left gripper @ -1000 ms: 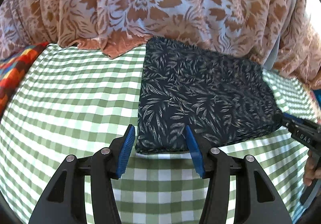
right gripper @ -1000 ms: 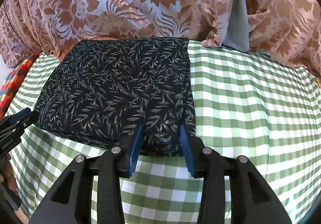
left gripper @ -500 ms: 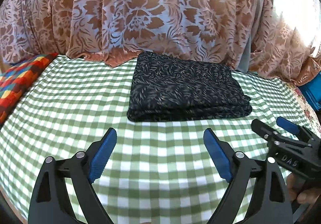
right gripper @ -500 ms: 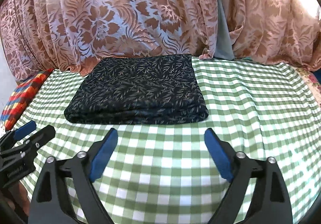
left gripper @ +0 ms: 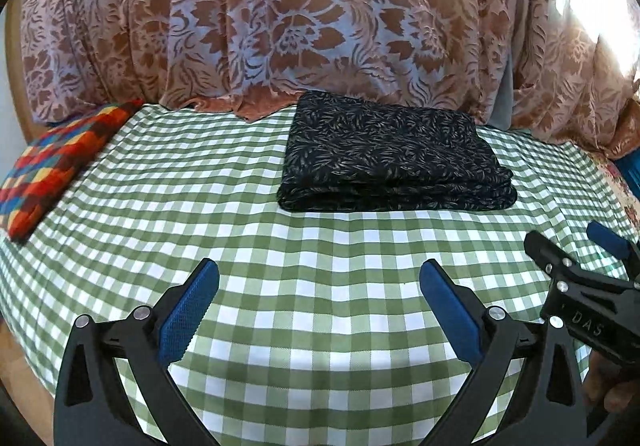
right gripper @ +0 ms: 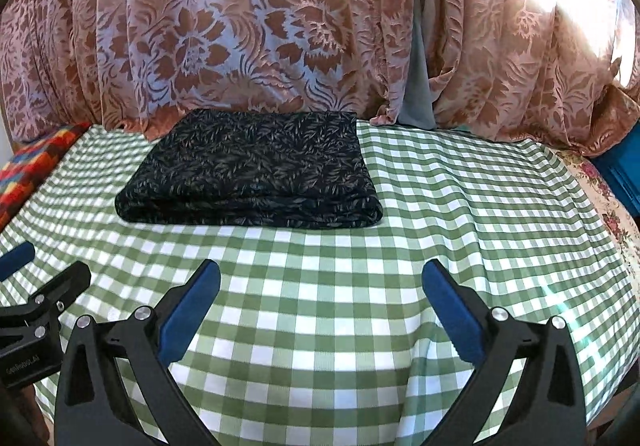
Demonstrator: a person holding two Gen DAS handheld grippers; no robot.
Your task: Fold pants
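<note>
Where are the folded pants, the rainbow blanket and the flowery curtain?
folded pants [left gripper: 384, 150], left wrist view, top layer.
rainbow blanket [left gripper: 52, 166], left wrist view, its middle.
flowery curtain [right gripper: 248, 34], right wrist view, big flower.

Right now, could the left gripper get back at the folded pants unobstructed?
Probably yes. The left gripper is open and faces the folded pants, with only bare checked cloth between; the right gripper sits off to its side.

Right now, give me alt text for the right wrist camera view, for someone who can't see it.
Dark leaf-print pants lie folded in a neat rectangle on a green-and-white checked cloth, in front of a pink floral curtain. The open right gripper is in the foreground, apart from the pants, with the left gripper at the left edge.
</note>
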